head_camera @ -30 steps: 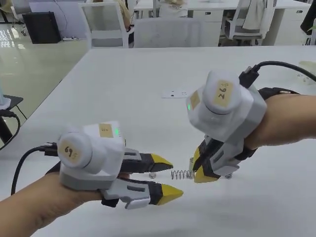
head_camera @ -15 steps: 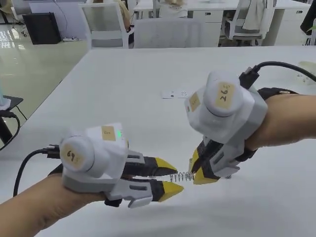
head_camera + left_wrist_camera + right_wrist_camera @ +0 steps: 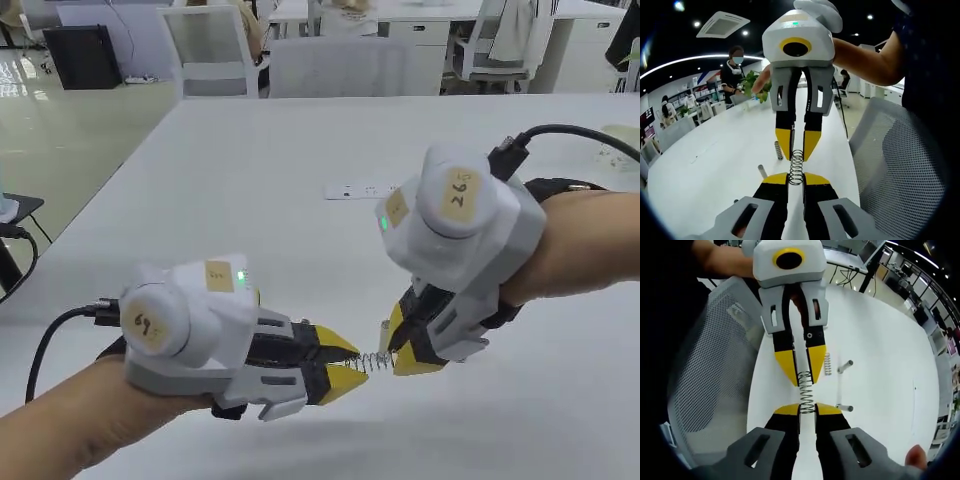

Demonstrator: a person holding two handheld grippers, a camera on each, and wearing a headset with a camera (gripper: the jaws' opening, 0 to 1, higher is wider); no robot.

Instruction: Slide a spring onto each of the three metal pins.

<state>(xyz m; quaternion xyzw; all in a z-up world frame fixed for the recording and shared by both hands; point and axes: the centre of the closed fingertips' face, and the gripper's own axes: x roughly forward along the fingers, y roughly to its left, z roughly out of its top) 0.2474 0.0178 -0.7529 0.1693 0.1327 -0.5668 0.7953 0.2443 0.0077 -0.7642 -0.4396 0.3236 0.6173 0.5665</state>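
Observation:
A short steel spring (image 3: 374, 361) hangs level just above the white table (image 3: 250, 200), stretched between my two grippers. My left gripper (image 3: 347, 366) is shut on its left end and my right gripper (image 3: 397, 347) on its right end. In the left gripper view the spring (image 3: 796, 167) rises from my own tips (image 3: 796, 178) to the right gripper (image 3: 798, 145) opposite. Beside it stand a coiled upright piece (image 3: 777, 150), apparently a spring on a pin, and a bare metal pin (image 3: 761, 171). In the right gripper view, two pins (image 3: 844, 364) (image 3: 844, 408) sit right of the spring (image 3: 806, 391).
A white power socket (image 3: 356, 189) lies on the table beyond the grippers. Chairs (image 3: 215, 50) stand along the far edge. A grey mesh chair (image 3: 900, 165) is close to the near table edge. People stand in the background (image 3: 735, 70).
My left gripper has moved right to the spring's free end and shut its jaws on it. The right gripper has stayed in place, holding the other end.

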